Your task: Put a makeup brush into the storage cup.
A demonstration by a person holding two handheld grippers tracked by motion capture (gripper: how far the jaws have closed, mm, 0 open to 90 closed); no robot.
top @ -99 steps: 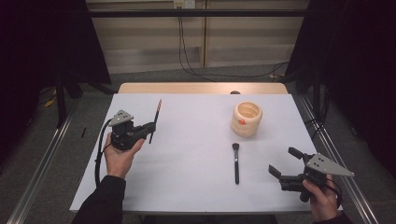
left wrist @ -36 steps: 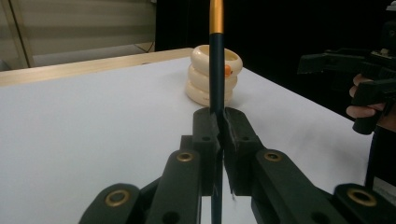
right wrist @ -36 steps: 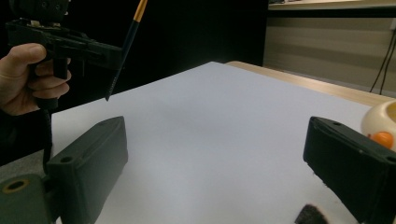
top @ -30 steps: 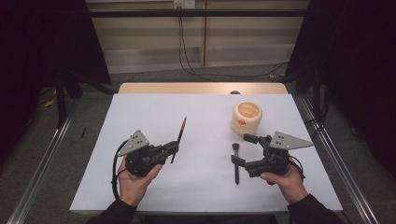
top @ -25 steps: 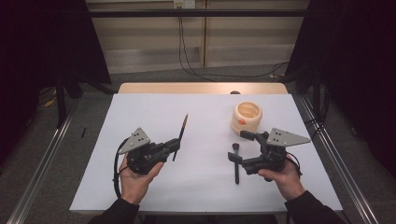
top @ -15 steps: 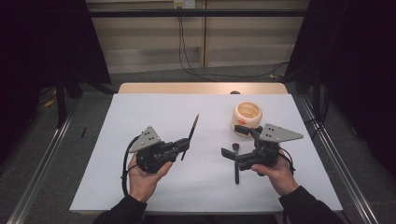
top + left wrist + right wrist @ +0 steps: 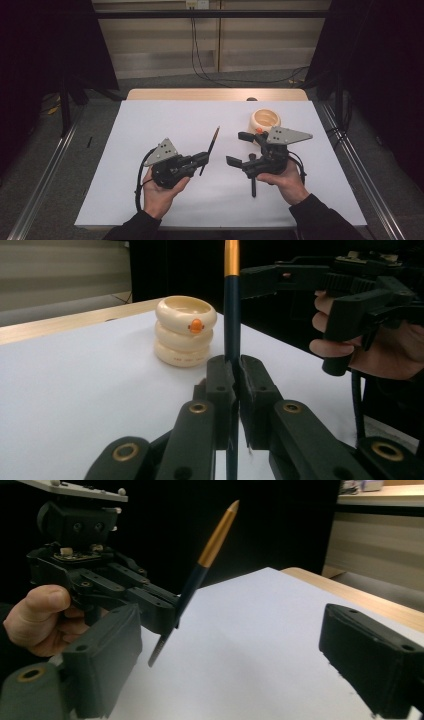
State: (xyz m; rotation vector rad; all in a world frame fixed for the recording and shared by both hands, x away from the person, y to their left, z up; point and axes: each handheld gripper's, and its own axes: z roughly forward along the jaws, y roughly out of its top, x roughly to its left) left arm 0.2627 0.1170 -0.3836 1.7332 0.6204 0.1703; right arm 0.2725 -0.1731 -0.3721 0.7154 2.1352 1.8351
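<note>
dark navy brush handle (image 7: pixel 231 320) with a gold tip in my black left gripper (image 7: pixel 235 372), cream ring holder (image 7: pixel 184 331) with an orange dot, white counter (image 7: pixel 165 125), black right gripper (image 7: pixel 239 149)

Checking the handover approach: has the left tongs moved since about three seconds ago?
Yes. The left tongs, holding the pencil, moved rightward, nearer the cream holder.
</note>
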